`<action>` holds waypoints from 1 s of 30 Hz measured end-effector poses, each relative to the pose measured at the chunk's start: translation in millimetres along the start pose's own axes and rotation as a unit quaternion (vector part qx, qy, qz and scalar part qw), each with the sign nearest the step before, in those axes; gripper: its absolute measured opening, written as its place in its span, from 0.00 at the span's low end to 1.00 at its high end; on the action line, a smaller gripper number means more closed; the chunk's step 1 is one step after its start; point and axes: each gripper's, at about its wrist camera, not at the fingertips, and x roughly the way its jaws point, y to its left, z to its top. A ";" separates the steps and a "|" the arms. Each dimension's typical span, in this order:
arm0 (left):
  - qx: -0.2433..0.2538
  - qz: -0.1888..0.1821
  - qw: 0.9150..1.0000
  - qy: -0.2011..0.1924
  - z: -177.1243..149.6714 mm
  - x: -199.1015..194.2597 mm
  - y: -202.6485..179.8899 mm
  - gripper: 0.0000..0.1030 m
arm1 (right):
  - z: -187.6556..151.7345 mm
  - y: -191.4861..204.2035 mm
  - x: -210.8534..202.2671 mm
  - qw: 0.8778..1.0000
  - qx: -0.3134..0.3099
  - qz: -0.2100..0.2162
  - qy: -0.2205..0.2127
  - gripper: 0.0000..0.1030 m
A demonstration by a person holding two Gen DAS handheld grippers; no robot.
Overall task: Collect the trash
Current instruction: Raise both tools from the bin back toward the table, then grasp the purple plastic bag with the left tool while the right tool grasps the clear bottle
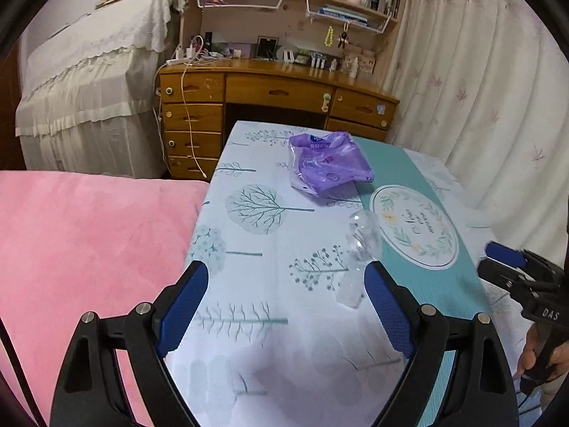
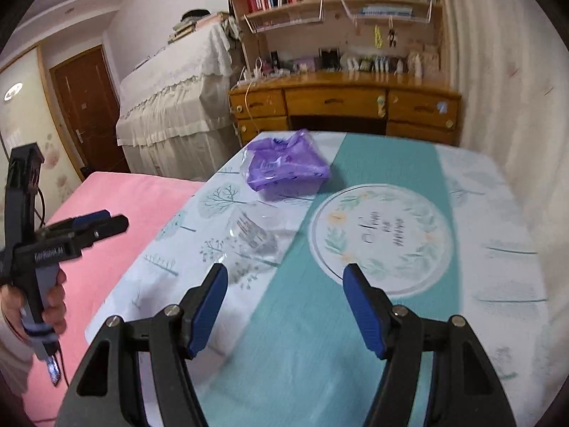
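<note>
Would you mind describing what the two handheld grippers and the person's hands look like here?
Both the left gripper and right gripper have black angular frames with silver pivot bolts and blue textured pads. Seen side on, the right one bears white "DAS" lettering, and the left one white lettering too blurred to read, a grey handle and a dark cable. Bare-skinned fingers wrap the handle.

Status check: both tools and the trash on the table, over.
Left tool open, empty; right tool open, empty. Clear plastic bottle lying on the tablecloth, purple plastic bag beyond it, both untouched. Nothing blocking either.
</note>
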 end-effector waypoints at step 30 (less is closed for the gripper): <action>0.065 -0.012 0.997 0.032 52.4 80.8 5.2 0.86 | 32.8 13.4 139.7 0.992 0.054 -0.072 0.088 0.60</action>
